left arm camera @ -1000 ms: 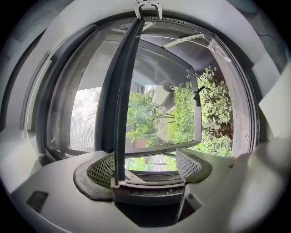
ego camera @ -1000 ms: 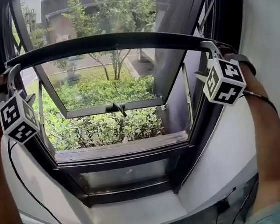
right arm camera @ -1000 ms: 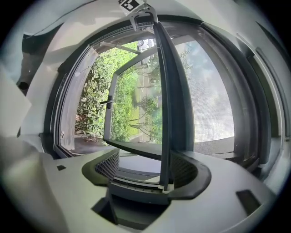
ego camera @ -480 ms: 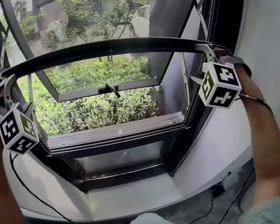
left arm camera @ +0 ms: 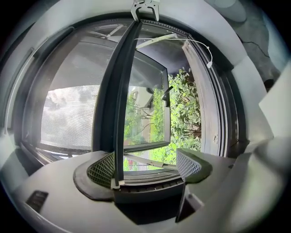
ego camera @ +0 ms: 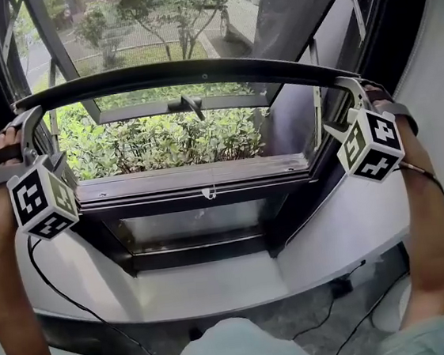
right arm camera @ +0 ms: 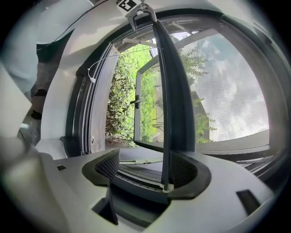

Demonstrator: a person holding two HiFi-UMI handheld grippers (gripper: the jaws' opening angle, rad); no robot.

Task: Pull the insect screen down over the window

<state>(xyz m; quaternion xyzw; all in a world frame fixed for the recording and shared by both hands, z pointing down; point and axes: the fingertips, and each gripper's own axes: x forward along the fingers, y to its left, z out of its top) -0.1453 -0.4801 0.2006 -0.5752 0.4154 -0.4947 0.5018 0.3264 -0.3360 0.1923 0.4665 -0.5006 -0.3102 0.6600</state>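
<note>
The insect screen's dark bottom bar [ego camera: 186, 72] spans the window, with grey mesh [ego camera: 148, 22] above it and the dark sill [ego camera: 198, 179] below. My left gripper [ego camera: 29, 123] hooks over the bar's left end and my right gripper [ego camera: 351, 86] over its right end. In the left gripper view the bar [left arm camera: 120, 104] passes between the open jaws of the left gripper [left arm camera: 145, 161] and rests against the left pad [left arm camera: 103, 168]. In the right gripper view the bar [right arm camera: 170, 100] lies against the right-hand pad [right arm camera: 184, 170] of the open right gripper [right arm camera: 145, 168].
Beyond the screen a window sash with a handle [ego camera: 190, 103] stands swung outward over green shrubs [ego camera: 162, 144]. A pull cord [ego camera: 205, 192] hangs at the sill. A white curved ledge [ego camera: 211, 289] runs below, with a black cable [ego camera: 68, 297] from the left gripper.
The screen bar has come down toward the sill, both grippers moving down with it. The gap of uncovered window below the bar has shrunk.
</note>
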